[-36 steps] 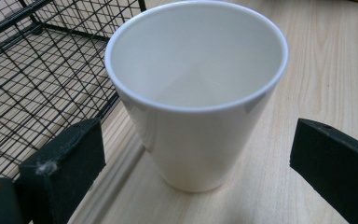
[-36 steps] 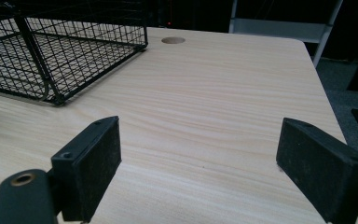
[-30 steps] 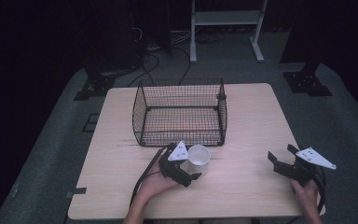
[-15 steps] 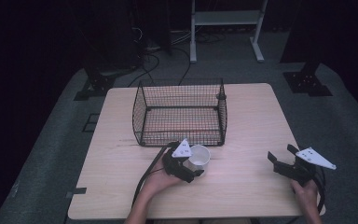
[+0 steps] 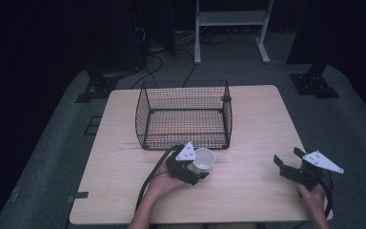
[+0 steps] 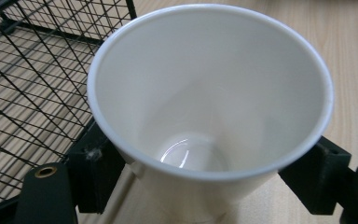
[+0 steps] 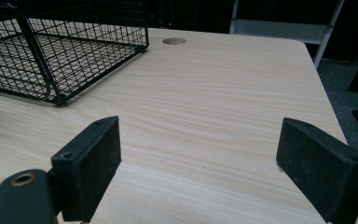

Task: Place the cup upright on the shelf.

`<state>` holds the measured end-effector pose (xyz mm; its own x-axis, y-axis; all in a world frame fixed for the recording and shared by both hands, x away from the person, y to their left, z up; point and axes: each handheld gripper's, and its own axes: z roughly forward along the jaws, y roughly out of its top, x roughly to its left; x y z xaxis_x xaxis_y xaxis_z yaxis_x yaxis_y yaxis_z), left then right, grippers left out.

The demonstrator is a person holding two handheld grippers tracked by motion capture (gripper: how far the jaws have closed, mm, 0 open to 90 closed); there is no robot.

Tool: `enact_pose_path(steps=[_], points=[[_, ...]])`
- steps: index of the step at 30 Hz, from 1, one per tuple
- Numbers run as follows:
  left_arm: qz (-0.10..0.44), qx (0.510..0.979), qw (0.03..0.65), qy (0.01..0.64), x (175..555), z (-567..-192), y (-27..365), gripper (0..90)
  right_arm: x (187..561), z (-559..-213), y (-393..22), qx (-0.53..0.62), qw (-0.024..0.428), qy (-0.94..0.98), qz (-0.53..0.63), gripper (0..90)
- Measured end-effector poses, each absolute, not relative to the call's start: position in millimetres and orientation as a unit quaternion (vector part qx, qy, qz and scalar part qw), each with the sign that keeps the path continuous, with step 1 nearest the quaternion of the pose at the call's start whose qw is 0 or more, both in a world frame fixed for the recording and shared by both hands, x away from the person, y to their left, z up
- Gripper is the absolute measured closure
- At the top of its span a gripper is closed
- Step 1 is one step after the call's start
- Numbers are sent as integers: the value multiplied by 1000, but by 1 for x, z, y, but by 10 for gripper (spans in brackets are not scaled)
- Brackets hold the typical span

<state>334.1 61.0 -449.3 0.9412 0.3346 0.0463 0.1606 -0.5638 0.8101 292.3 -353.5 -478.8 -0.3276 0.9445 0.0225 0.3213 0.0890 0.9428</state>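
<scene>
High view: left tongs (image 5: 201,172) clamp the white paper cup (image 5: 204,159) near the table's (image 5: 257,124) front edge, beside the black wire basket (image 5: 183,114); likely basket-bound, not yet inside. Right tongs (image 5: 287,162) gape empty.

A light wooden tabletop (image 5: 257,124) with rounded corners stands on a grey carpeted floor (image 5: 52,157), lit from above while the room behind falls into darkness. Beyond its far edge a white metal frame (image 5: 231,19) with a low shelf stands on the floor, with black cables (image 5: 171,52) trailing beside it. Dark stand bases (image 5: 314,83) rest on the floor at the far left and far right
</scene>
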Motion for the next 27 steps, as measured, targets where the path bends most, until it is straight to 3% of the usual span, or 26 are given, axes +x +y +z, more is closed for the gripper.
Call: enact_pose_path(steps=[27], points=[[98,874,460,119,334,-405,87,215,292,-479,-354,482,328,659,476,130]])
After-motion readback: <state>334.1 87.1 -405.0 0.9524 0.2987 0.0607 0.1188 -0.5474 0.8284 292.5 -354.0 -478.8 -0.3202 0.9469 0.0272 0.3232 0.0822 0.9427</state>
